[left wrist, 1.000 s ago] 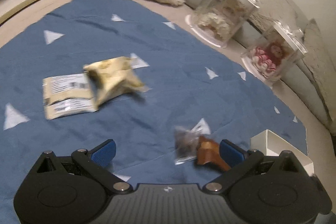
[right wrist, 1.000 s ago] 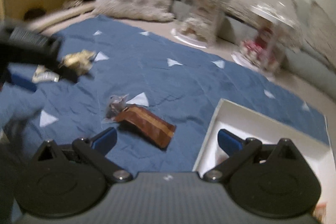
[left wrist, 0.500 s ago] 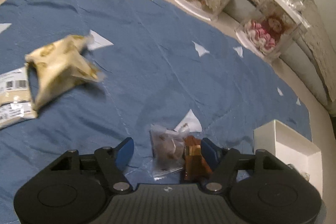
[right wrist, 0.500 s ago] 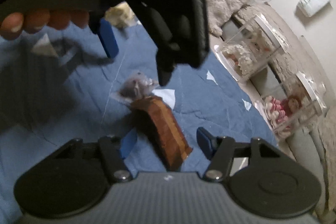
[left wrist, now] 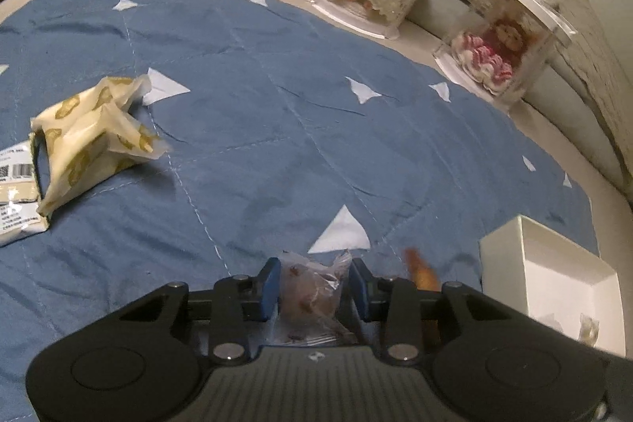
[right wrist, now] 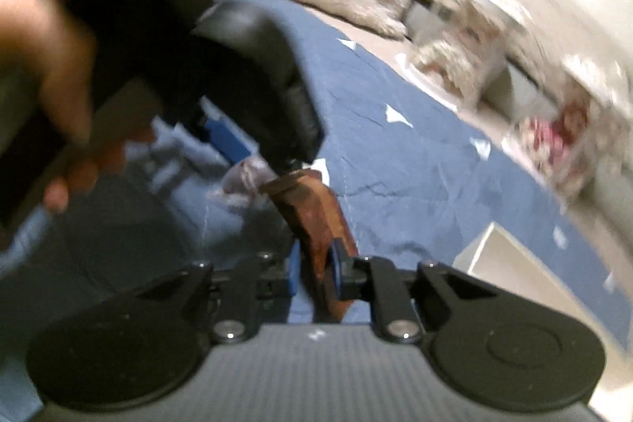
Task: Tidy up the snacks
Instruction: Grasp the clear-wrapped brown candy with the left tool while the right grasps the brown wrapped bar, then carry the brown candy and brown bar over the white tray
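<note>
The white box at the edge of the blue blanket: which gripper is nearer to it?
The right gripper. It is closing on the brown snack bar right beside the white box. The left gripper, closing on the clear-wrapped snack, sits further away, beyond that bar.

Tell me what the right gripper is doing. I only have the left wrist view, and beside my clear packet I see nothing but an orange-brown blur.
Observer: The right gripper has a brown bar between its jaws. They are closing, and the blue pads look pressed on the bar's near end.
Operator: Is that bar clear of my left gripper?
Observer: Barely. In the right wrist view the left gripper comes down right at the bar's far end. One of its black fingers is just above that end, and the clear packet is beside it. The view is blurred, so I cannot tell if they touch.
</note>
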A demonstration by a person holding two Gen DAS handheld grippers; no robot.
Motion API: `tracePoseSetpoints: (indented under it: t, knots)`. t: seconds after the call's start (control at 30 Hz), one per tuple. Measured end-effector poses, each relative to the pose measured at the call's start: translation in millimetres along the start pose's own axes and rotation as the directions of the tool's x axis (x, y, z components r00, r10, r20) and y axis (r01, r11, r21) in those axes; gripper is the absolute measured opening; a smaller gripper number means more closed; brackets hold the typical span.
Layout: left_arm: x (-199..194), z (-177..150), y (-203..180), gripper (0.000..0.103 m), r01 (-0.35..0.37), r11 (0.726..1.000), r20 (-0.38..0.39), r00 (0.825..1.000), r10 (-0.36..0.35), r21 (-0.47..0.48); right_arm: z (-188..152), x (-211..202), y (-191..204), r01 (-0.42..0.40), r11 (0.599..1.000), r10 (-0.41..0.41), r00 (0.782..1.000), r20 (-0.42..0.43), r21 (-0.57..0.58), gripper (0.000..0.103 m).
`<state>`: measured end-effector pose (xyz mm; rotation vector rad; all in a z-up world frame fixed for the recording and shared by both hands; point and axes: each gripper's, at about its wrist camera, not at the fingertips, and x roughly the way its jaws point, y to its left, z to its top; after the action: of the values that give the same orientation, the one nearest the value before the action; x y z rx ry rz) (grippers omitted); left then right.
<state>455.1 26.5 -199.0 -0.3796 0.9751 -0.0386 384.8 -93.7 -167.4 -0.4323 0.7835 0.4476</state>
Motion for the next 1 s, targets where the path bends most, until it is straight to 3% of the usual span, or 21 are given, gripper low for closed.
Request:
tracePoseSetpoints:
  t: [0.13, 0.3, 0.67, 0.9, 1.0]
  knots:
    - [-15, -3, -4, 0.038, -0.009, 0.999, 0.018, 1.000, 0.009, 0.030, 2, -15, -21, -0.055, 0.972, 0.054, 0.998, 0.009, 0.227, 0.016]
    - [-38, -8, -8, 0.037, -0.013, 0.999, 0.041, 0.999, 0.011, 0.052, 5, -32, -35, -0.093, 0.930, 0.082, 0.996, 0.045, 0.357, 0.013]
    - [-90, -23, -9, 0.037, -0.016, 0.997, 0.073, 0.997, 0.011, 0.079, 8, -61, -31, -0.102, 0.917, 0.084, 0.994, 0.065, 0.386, 0.013]
    - [-84, -42, -11, 0.037, -0.059, 0.982, -0.081, 0.994, 0.075, 0.182, 6, -83, -28, -0.112, 0.894, 0.107, 0.994, 0.037, 0.433, 0.013]
    - [-71, -50, -7, 0.037, -0.076, 0.977, -0.069, 0.993, 0.092, 0.200, 4, -85, -36, -0.094, 0.884, 0.093, 0.995, 0.025, 0.458, 0.013]
